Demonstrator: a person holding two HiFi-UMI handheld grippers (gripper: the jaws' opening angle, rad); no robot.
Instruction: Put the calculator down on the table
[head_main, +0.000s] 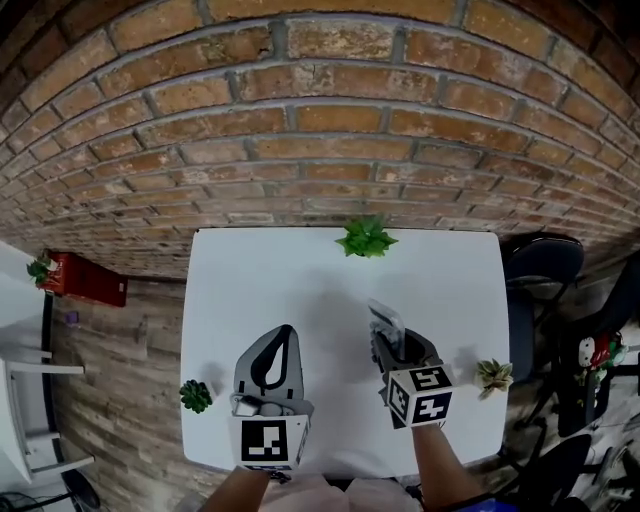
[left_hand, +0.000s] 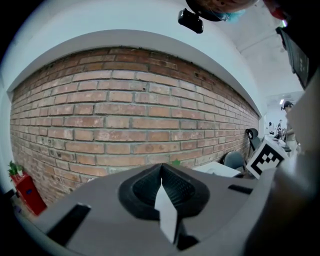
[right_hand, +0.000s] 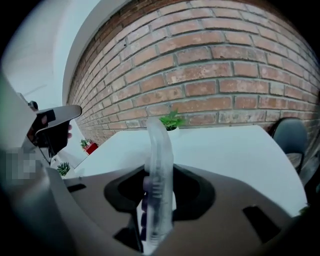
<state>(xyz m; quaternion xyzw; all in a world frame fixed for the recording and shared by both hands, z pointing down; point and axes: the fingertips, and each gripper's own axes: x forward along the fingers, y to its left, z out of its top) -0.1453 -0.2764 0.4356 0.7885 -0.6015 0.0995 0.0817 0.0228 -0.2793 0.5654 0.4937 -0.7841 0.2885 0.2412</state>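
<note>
The calculator (head_main: 384, 322), a pale translucent slab with purple keys, stands on edge between the jaws of my right gripper (head_main: 392, 350), above the right half of the white table (head_main: 300, 280). In the right gripper view the calculator (right_hand: 159, 145) is seen edge-on and sticks up past the pads, with my right gripper (right_hand: 158, 182) shut on its lower part. My left gripper (head_main: 286, 332) hovers over the table's front left, its jaws closed to a point with nothing in them. The left gripper view shows its jaws (left_hand: 161, 172) meeting along one seam, aimed at the brick wall.
A green potted plant (head_main: 366, 238) stands at the table's far edge. A small plant (head_main: 196, 396) sits at the front left and another (head_main: 494, 375) at the right edge. A dark chair (head_main: 545, 262) is to the right of the table, and a brick wall (head_main: 320, 120) rises behind it.
</note>
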